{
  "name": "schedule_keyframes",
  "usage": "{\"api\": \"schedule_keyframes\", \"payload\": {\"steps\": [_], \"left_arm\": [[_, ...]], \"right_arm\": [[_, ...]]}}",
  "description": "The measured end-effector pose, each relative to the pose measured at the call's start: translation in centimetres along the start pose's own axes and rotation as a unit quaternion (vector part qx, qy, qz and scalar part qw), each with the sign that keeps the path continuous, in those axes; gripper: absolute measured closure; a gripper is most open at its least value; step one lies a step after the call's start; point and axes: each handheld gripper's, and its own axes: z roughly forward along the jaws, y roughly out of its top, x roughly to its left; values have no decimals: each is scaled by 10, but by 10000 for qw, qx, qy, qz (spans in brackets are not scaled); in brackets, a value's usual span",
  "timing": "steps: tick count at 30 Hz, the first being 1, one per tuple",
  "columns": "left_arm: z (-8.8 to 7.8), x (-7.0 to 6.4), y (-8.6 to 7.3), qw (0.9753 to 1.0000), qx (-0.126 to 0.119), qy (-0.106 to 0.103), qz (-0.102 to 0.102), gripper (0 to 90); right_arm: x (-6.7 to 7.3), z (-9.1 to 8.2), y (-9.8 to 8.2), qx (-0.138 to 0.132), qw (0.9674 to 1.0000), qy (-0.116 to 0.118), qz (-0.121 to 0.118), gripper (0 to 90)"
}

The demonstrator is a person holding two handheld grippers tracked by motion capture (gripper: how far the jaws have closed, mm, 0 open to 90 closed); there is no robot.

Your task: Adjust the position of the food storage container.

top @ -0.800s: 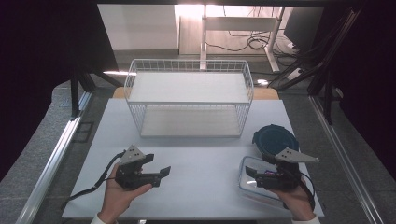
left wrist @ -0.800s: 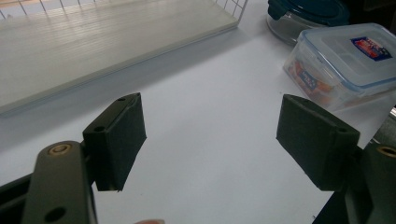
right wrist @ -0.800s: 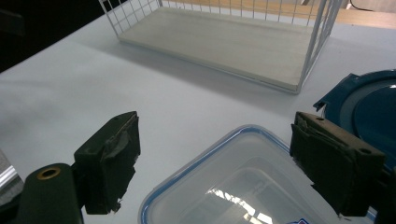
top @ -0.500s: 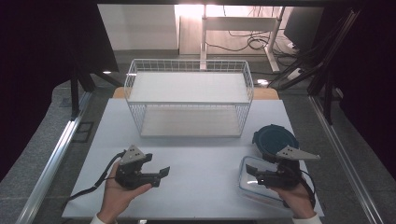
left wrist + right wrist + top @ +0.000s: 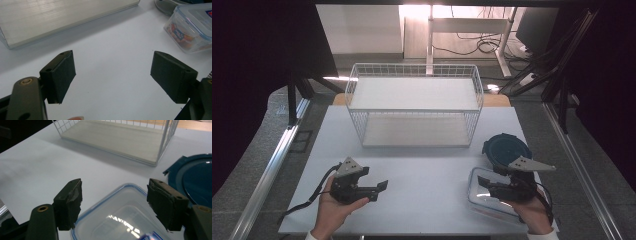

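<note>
In the high view, a white table point(image 5: 422, 165) is seen with a wire basket point(image 5: 414, 107) at its far side. The left gripper point(image 5: 379, 187) is held low over bare table at the near left, its jaws apart with nothing between them. The right gripper point(image 5: 484, 184) is held at the near right over a clear box point(image 5: 484, 197), just in front of a round blue lid point(image 5: 504, 150). In the left gripper view, the jaws are seen wide over bare table; the box point(image 5: 192, 30) lies well beyond them at the upper right. In the right gripper view, the wide jaws are held to either side of the box point(image 5: 120, 217), and whether the pads touch it cannot be told; the lid point(image 5: 195, 182) is seen beside it at the right.
</note>
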Motion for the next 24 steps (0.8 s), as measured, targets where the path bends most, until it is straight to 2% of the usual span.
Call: {"api": "schedule_keyframes", "payload": {"steps": [3,4,5,6,7,8,11,12,13,14,18,20,21,22,24], "left_arm": [[1,0,1,10000,18,-21,-16,196],[1,1,2,10000,14,-18,-19,196],[1,1,2,10000,14,-18,-19,195],[1,1,2,10000,4,-15,-15,196],[1,1,2,10000,4,-15,-15,195],[2,1,2,10000,25,-22,-4,195],[4,-1,1,10000,67,-1,10,190],[5,-1,1,9999,115,7,43,189],[5,-1,1,9999,115,7,43,189],[7,0,0,9999,145,42,64,189],[12,-1,0,9997,223,-18,64,189],[14,-1,0,9997,256,-40,49,187],[14,-1,0,9997,256,-40,49,187],[15,-2,-1,9995,281,-53,92,187],[16,-3,-2,9994,323,-9,136,187]], "right_arm": [[-4,-8,-1,2,10000,-66,38,305],[-10,-17,-3,-48,9997,-161,159,332],[-10,-17,-3,-48,9997,-161,159,332],[-17,-26,-6,-62,9992,-293,278,358],[-17,-26,-6,-62,9992,-293,278,358],[-23,-34,-10,-22,9983,-470,352,379],[-29,-42,-15,7,9971,-599,459,424],[-35,-51,-21,4,9959,-737,530,465],[-35,-51,-21,4,9959,-737,530,465],[-42,-60,-26,36,9945,-870,576,500],[-57,-73,-36,171,9898,-1233,689,592],[-65,-77,-41,260,9875,-1342,788,629],[-65,-77,-41,260,9875,-1342,788,629],[-74,-78,-47,365,9846,-1466,877,685],[-82,-77,-53,547,9820,-1568,896,745]]}}
